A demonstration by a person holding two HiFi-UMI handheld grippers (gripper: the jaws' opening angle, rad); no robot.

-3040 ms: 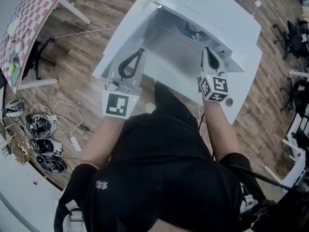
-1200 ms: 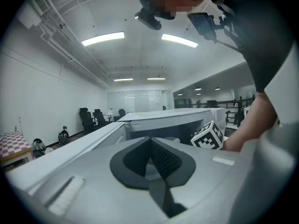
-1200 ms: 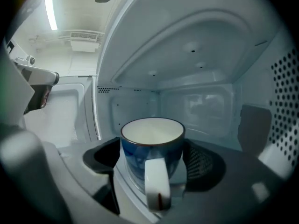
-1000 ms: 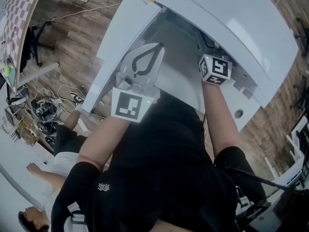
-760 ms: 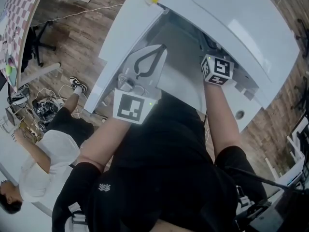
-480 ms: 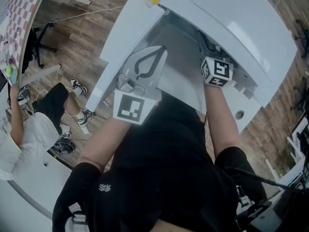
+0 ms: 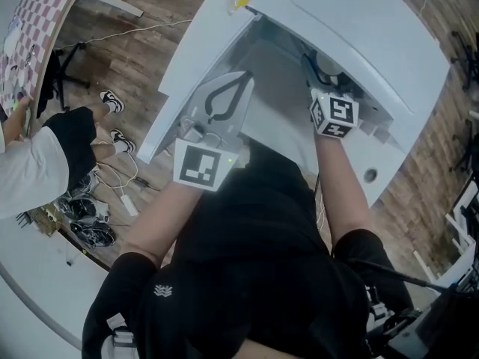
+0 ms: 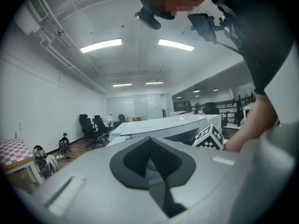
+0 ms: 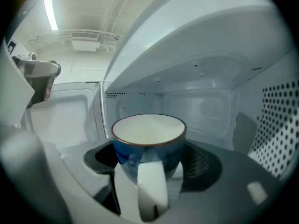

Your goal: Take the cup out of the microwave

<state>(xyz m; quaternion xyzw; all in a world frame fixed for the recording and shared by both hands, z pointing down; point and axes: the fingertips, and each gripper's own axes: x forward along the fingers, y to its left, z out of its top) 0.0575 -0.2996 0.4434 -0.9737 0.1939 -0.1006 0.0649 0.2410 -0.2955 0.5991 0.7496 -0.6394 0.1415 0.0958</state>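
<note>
Two grippers show. The right gripper (image 9: 150, 158) reaches into the open microwave (image 7: 359, 36), its fingers (image 9: 205, 164) clenched on the sides of the blue cup (image 9: 148, 141). The cup is upright inside the cavity, white handle toward the camera. The left gripper (image 8: 150, 146) is outside, fingers pressed together on nothing.

Left gripper (image 7: 241, 79) closed; right gripper (image 9: 150, 161) clasps cup (image 9: 148, 130).

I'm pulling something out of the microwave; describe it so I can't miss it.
Look inside the open white microwave. Between the right gripper's jaws sits the cup: blue outside, cream inside, white handle facing the gripper. It's the only loose thing seen inside.
</note>
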